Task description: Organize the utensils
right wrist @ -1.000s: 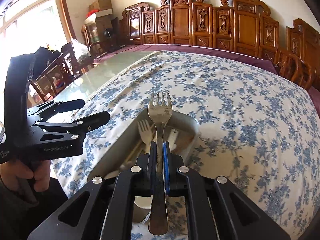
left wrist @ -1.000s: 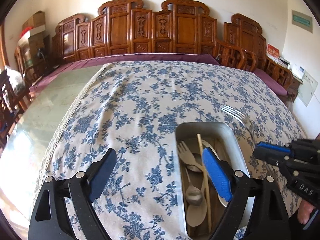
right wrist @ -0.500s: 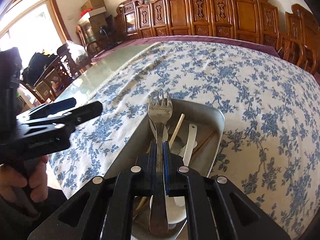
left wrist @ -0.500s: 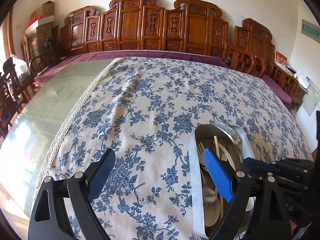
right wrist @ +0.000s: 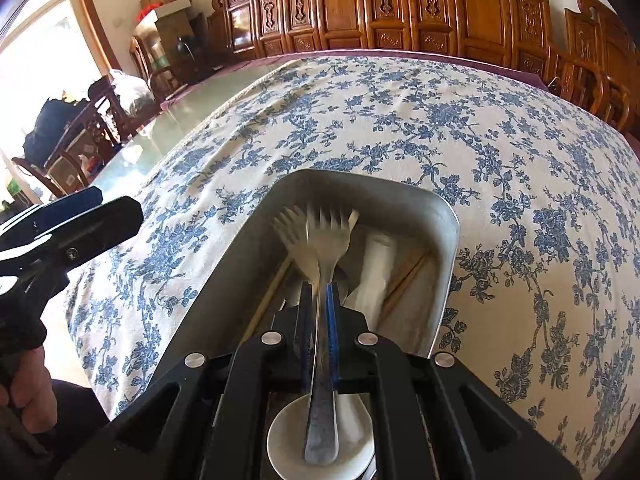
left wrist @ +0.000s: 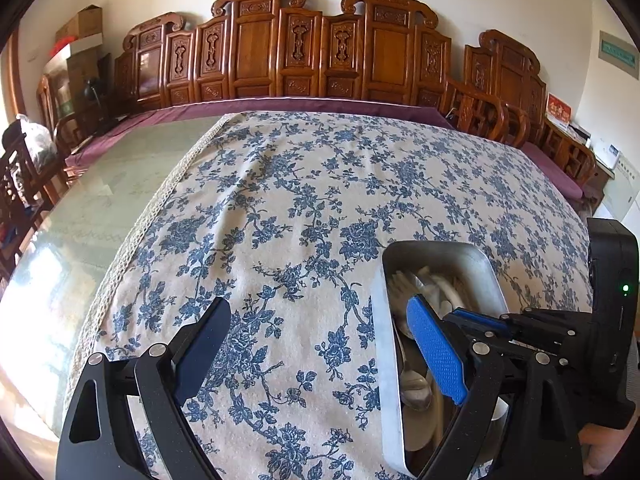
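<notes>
Two grippers are seen, both low over the near edge of the counter. Nearest in the right wrist view, the right gripper (right wrist: 319, 300) is clamped on the handle of a metal fork (right wrist: 325, 264), tines pointing away. Compared with a second ago, the fork has been carried from above the near rim to inside the metal tray (right wrist: 436, 208), and lower; its tines are now over the cutlery at the tray's far end. This is judged as the placing step nearly complete: only the release remains.

Below the handle a white ceramic spoon (right wrist: 352, 440) is lying in the tray, with a pale plastic fork (right wrist: 290, 228) just left of the held tines and wooden chopsticks (right wrist: 404, 280) to the right. Exact contact between the held fork and the pile cannot be told; the tines are blurred.

The left gripper (left wrist: 316, 352) is held wide apart with nothing between the pads, just beside the tray's left wall, its right pad overlapping the tray in the left wrist view. It has barely shifted over the last second.

Beyond the tray, only bare floral tablecloth (left wrist: 304, 184) is seen, so no further loose utensils are visible. Carved wooden chairs (left wrist: 304, 52) are lined along the far wall.
</notes>
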Motion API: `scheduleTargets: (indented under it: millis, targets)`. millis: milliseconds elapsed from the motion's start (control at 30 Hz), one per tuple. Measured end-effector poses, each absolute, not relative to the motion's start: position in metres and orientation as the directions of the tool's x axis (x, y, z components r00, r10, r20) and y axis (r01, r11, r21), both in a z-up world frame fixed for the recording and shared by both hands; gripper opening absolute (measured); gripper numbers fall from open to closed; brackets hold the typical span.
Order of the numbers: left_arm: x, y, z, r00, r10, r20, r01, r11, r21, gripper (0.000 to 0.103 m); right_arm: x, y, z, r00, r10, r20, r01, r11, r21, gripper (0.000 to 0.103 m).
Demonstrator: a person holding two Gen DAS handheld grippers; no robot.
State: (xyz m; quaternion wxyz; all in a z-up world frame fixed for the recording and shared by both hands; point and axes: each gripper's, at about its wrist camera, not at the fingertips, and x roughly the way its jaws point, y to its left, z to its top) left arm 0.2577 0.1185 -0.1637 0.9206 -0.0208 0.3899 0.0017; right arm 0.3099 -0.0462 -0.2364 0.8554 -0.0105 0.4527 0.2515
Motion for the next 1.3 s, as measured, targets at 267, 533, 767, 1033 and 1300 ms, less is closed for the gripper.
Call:
scheduleTargets:
  millis: [267,533,767,1033,1300]
  targets:
    - [0.256,0.107,-0.165,0.695,-0.018,-0.719,-0.001,1.000,-0.026,0.086,0.290,-0.070,-0.216,0.524,0.420,-0.741,-0.439,0.879,0.187,0.009]
    - [0.250,0.093,-0.161,0.698,-0.035,-0.716,0.015,0.999,-0.034,0.086,0.263,-0.102,-0.188,0.580,0.410,-0.704,-0.423,0.890,0.170,0.010]
    - [0.233,0.074,-0.149,0.713,-0.048,-0.700,0.037,0.999,-0.030,0.086,0.235,-0.129,-0.175,0.629,0.354,-0.692,-0.373,0.918,0.131,0.036]
    - [0.203,0.052,-0.132,0.727,-0.082,-0.682,0.074,0.996,-0.042,0.095,0.203,-0.164,-0.160,0.689,0.295,-0.662,-0.287,0.950,0.125,0.099]
    - [0.165,0.031,-0.117,0.723,-0.080,-0.686,0.092,0.996,-0.019,0.095,0.169,-0.187,-0.138,0.730,0.260,-0.632,-0.242,0.963,0.118,0.100]
